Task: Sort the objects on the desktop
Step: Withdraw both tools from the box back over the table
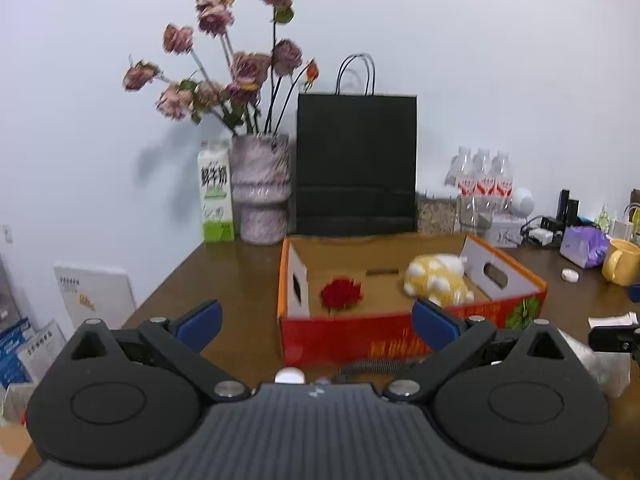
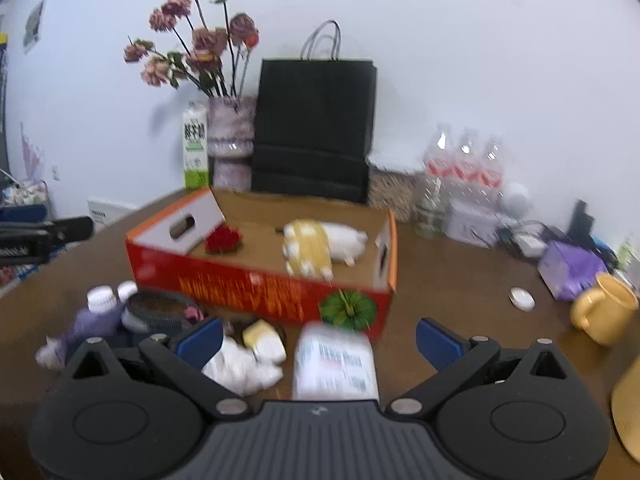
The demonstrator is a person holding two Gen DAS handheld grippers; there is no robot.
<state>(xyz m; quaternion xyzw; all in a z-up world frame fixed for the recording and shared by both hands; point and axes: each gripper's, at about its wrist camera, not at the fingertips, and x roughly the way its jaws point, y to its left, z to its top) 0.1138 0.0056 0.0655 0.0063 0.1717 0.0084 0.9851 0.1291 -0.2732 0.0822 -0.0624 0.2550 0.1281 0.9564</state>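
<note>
Right gripper [image 2: 318, 342]: blue pads spread wide, empty, a white printed packet [image 2: 335, 364] lying between them — likely next pick. Left gripper [image 1: 316, 324] likewise wide, empty. At 12 o'clock, the red open cardboard box [image 2: 280, 292] collects a red fabric rose [image 2: 223, 239] and a yellow-white plush toy [image 2: 320, 245].

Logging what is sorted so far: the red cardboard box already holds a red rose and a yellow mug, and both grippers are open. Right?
Not the mug. Beside the red rose in the box lies a yellow-and-white plush toy; the yellow mug stands on the table, per the right wrist view. Both grippers are open.
</note>
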